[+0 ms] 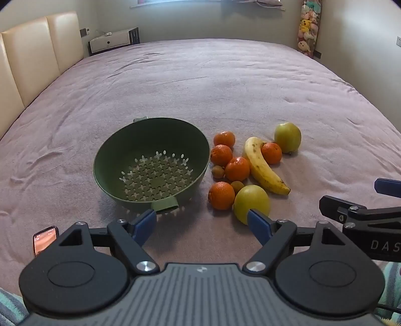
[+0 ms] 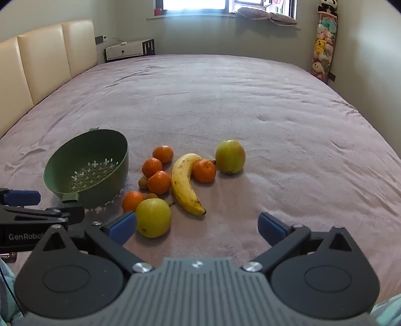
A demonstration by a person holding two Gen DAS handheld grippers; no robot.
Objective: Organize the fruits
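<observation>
Bedroom: wide bed (image 2: pixel 225 100) under mauve cover; cream padded headboard (image 2: pixel 50 57) at left; low white cabinet (image 2: pixel 129 51) by far wall; bright window (image 2: pixel 195 6) above; hanging plush-toy column (image 2: pixel 323 47) in right corner; pale walls.

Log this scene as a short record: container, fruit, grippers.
surface: bed
colander: green, empty, left of the fruit
oranges: five, e.g.
banana: one, among the oranges
apples: two, near, far
small brown fruits: two, e.g.
left gripper: open, holding nothing
right gripper: open, holding nothing
</observation>
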